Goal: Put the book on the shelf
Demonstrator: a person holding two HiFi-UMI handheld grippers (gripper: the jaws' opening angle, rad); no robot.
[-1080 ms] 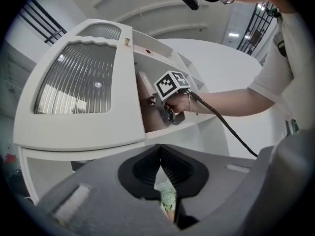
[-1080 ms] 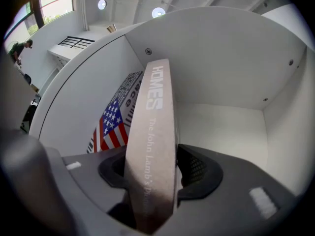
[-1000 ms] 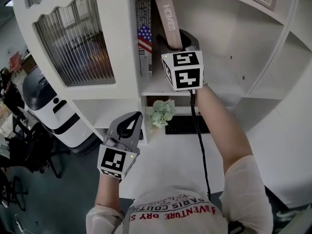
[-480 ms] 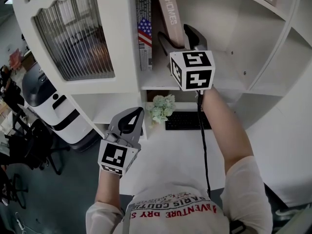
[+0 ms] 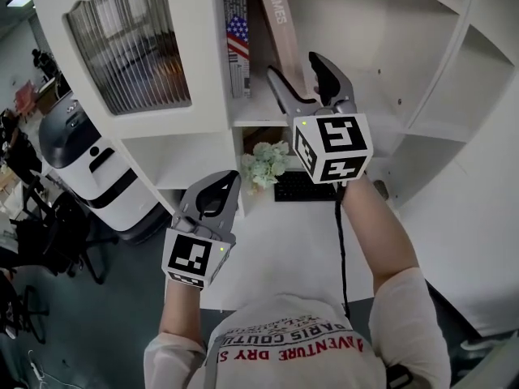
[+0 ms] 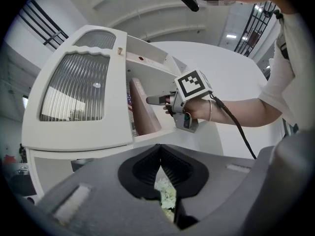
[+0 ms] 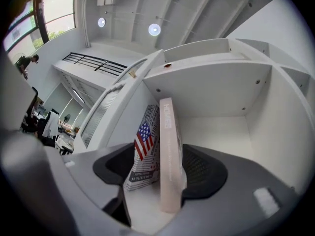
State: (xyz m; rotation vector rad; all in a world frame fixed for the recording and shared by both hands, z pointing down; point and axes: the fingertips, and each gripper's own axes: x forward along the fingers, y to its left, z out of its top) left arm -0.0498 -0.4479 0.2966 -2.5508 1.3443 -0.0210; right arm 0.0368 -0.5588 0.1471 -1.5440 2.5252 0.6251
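Observation:
The pink book [image 5: 280, 19] lettered HOMES stands on the white shelf [image 5: 268, 132] and leans towards a flag-covered book [image 5: 236, 47] on its left. My right gripper [image 5: 296, 67] is open just in front of the shelf. Its two fingers are spread either side of the pink book's lower end, and neither pad presses on it. In the right gripper view the pink book [image 7: 167, 156] stands upright between the wide jaws, next to the flag book [image 7: 145, 149]. My left gripper [image 5: 230, 178] hangs lower at the left, shut and holding nothing. The left gripper view shows the right gripper [image 6: 157, 101] at the shelf.
A ribbed-glass cabinet door [image 5: 130, 47] is left of the book compartment. Below the shelf sit a small pale plant [image 5: 268, 164] and a black keyboard [image 5: 304, 189] on a white desk. A white machine [image 5: 89, 168] stands on the floor at the left.
My right gripper let go of the pink book, opened its jaws and drew back from the shelf. The book stays leaning on the shelf. The left gripper has barely moved.

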